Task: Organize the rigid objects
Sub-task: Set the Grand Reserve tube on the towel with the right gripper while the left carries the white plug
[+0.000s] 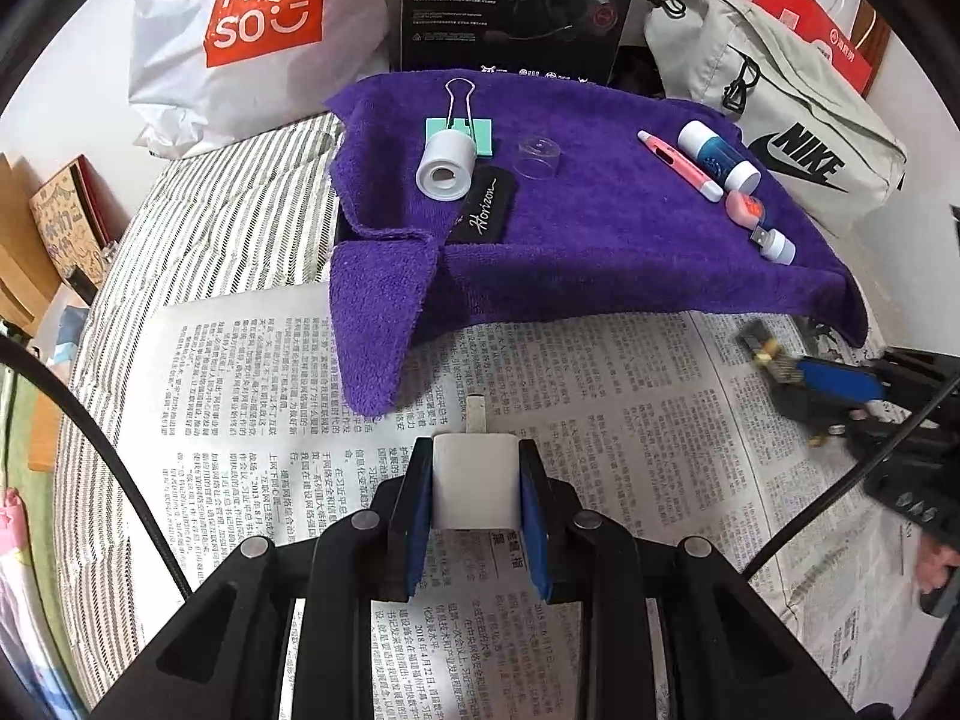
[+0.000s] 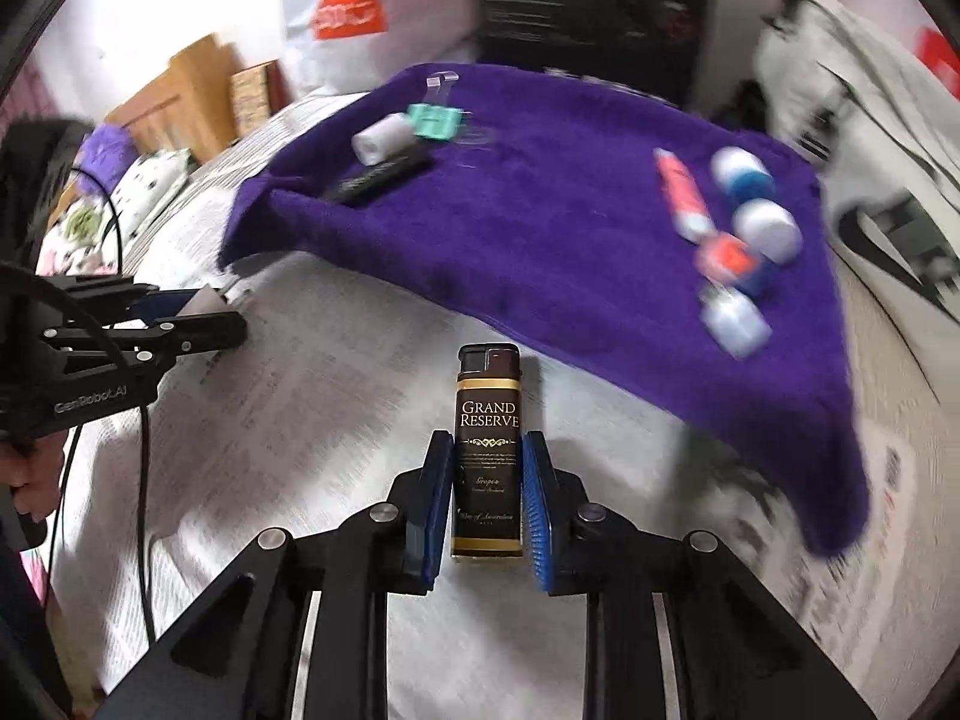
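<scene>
My left gripper point(image 1: 474, 450) is shut on a small white plug block point(image 1: 474, 486) with a metal tongue sticking out ahead, held above the newspaper point(image 1: 600, 420). My right gripper point(image 2: 487, 438) has its blue pads pressed on a dark "Grand Reserve" lighter point(image 2: 489, 414), upright between them. Ahead lies a purple towel point(image 1: 600, 240) draped over a raised base. On its left are a white roll point(image 1: 447, 165), a green binder clip point(image 1: 462, 129), a black "Horizon" piece point(image 1: 486, 210) and a clear cap point(image 1: 538, 157). On its right are a pink pen point(image 1: 678, 165), a blue-white tube point(image 1: 717, 156) and a white USB stick point(image 1: 777, 243).
Behind the towel stand a white Miniso bag point(image 1: 240, 42), a black box point(image 1: 516, 0) and a grey Nike bag point(image 1: 780, 120). Newspaper covers striped bedding point(image 1: 210, 228) in front. Books and cardboard point(image 1: 54, 228) lie at the left. A black cable point(image 1: 120, 450) trails from my left gripper.
</scene>
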